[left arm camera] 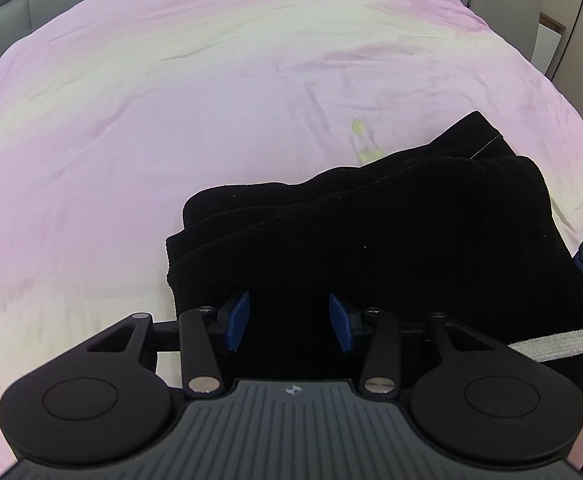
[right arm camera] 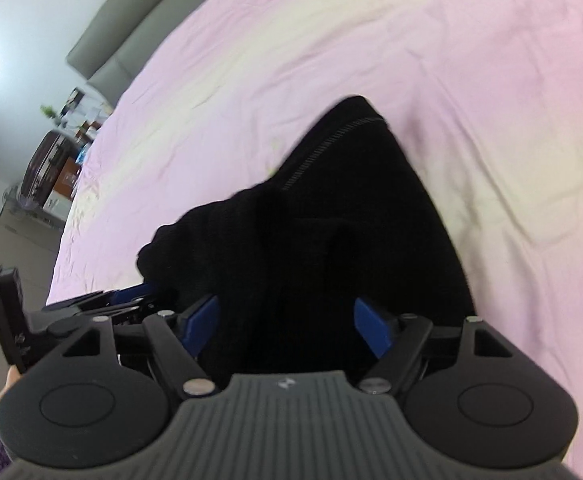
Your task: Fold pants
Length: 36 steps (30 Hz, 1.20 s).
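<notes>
While a pink-and-cream cover spreads over the whole bed (left arm camera: 211, 100), the black pants (left arm camera: 391, 232) lie on it as a folded bundle near its front edge, a pale drawstring (left arm camera: 563, 340) trailing from the waistband. Above that bundle the left gripper (left arm camera: 289, 322) hovers with its 2 blue pads (left arm camera: 237, 320) apart, clamping nothing. Alongside, the right gripper (right arm camera: 285, 326) stands wide open over the dark cloth, its pads clear of the fabric.
</notes>
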Each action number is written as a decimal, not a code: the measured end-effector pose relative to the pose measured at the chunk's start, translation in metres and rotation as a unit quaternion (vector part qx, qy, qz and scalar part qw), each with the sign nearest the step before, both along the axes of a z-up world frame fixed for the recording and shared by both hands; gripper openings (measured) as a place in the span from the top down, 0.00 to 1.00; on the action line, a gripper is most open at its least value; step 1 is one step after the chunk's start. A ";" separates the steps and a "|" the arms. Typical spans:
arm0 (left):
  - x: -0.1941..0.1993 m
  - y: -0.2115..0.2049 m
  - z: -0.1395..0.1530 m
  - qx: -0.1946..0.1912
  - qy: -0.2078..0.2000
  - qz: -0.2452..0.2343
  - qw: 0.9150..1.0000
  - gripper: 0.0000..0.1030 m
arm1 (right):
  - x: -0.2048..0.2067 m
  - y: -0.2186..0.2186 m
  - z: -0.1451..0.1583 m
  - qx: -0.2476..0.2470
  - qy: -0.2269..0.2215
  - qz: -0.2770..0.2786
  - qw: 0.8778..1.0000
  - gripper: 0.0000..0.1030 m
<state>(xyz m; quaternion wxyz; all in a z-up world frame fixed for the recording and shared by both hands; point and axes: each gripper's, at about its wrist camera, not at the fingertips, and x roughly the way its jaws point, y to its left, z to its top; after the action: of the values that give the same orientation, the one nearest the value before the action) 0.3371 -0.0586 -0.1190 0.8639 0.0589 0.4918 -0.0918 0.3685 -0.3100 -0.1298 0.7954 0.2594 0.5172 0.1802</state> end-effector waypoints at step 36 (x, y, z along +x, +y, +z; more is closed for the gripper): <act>-0.033 0.063 0.087 -0.064 -0.101 0.043 0.992 0.52 | 0.049 0.070 0.153 -0.108 -0.155 0.056 0.981 0.86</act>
<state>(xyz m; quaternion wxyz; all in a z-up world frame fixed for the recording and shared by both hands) 0.3044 0.0049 -0.0318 0.9144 -0.0090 0.3967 -0.0799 0.4172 -0.2396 0.0235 0.8776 0.1119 0.4182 0.2059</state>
